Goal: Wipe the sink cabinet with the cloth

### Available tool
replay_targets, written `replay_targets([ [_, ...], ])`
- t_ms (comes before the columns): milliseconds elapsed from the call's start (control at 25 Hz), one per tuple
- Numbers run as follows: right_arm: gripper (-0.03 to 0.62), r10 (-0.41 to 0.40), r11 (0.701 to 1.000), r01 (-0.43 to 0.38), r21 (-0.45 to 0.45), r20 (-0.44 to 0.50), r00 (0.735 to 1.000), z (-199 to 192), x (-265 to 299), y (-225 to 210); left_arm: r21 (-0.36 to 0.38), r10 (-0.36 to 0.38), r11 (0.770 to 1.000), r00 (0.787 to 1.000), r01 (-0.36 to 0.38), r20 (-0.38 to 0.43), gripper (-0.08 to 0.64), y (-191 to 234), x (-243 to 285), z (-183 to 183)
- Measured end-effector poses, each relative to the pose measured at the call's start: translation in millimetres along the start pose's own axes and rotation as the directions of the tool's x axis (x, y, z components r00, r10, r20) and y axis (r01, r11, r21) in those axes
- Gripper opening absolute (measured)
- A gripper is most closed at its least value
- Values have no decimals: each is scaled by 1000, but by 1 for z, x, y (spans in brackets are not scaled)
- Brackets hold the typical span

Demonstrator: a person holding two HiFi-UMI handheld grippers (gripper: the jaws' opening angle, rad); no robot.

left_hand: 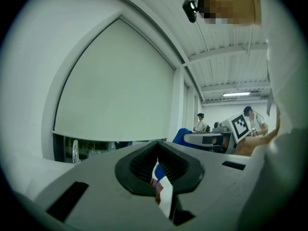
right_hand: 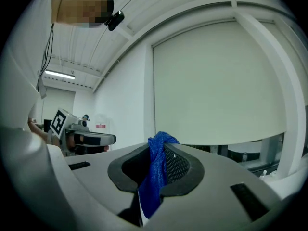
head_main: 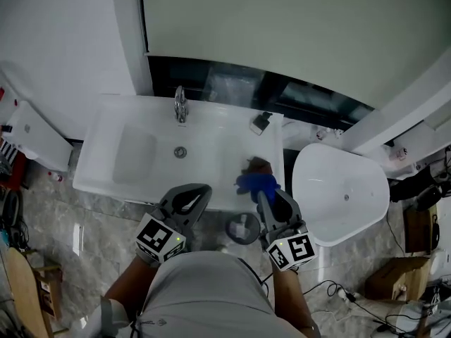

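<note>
Right claw [head_main: 268,201] clamped on cloth [head_main: 255,183]; left claw [head_main: 190,201] closed together, empty. Sink cabinet [head_main: 106,129] wiping appears not yet started.

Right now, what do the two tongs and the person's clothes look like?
Both the left tongs and the right tongs are grey plastic, with black ribbed pads lining a rounded hollow. Each carries a white cube printed with black square markers. The person wears a light grey top.
</note>
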State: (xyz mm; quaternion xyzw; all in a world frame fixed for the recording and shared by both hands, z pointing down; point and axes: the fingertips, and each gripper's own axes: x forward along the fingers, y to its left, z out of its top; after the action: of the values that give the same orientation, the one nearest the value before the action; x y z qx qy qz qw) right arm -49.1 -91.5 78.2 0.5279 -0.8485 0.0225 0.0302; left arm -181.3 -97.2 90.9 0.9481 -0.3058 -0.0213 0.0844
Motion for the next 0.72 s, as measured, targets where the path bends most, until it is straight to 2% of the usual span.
replay_targets([
  [480, 61, -30, 999, 30, 24, -6, 1000, -8, -7, -1, -6, 16, 1000, 1000, -16, -25, 17, 0, -4, -9],
  [720, 61, -34, 999, 34, -1, -5, 999, -12, -10, 2, 12, 44, 999, 998, -43, -38, 17, 4, -5, -13],
])
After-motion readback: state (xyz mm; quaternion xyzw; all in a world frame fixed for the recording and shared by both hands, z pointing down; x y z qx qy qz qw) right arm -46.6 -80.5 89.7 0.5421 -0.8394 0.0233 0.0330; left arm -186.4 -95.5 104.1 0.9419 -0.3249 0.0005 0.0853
